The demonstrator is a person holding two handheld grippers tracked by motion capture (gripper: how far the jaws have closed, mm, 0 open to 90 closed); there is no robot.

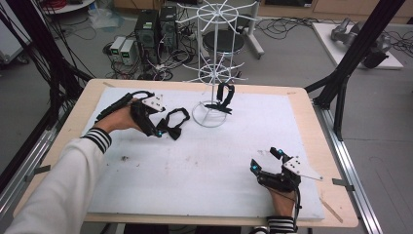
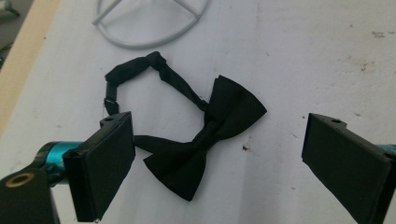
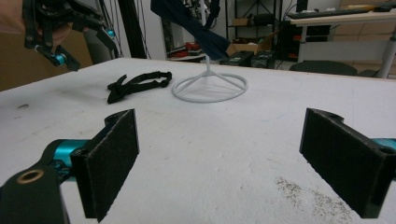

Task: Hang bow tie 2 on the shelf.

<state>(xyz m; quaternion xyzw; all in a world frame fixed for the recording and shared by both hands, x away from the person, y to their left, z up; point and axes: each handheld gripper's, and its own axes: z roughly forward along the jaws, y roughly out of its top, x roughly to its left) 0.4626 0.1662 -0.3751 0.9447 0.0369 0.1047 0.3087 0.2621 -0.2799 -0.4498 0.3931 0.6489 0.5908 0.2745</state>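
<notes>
A black bow tie (image 1: pixel 174 122) (image 2: pixel 205 140) (image 3: pixel 135 85) with a looped strap lies flat on the white mat, left of a white wire rack (image 1: pixel 213 63). My left gripper (image 1: pixel 157 127) (image 2: pixel 219 163) hovers open just above it, the bow between its jaws without contact. A second black bow tie (image 1: pixel 223 99) hangs low on the rack, and shows dark at the top of the right gripper view (image 3: pixel 196 28). My right gripper (image 1: pixel 265 160) (image 3: pixel 219 163) rests open near the mat's front right, nothing between its jaws.
The rack's round base ring (image 1: pixel 210 114) (image 2: pixel 149 23) (image 3: pixel 210 86) stands on the mat (image 1: pixel 204 161) just right of the lying tie. Black frame posts (image 1: pixel 355 53) rise at the table's right; cables and computer boxes (image 1: pixel 151 34) sit on the floor behind.
</notes>
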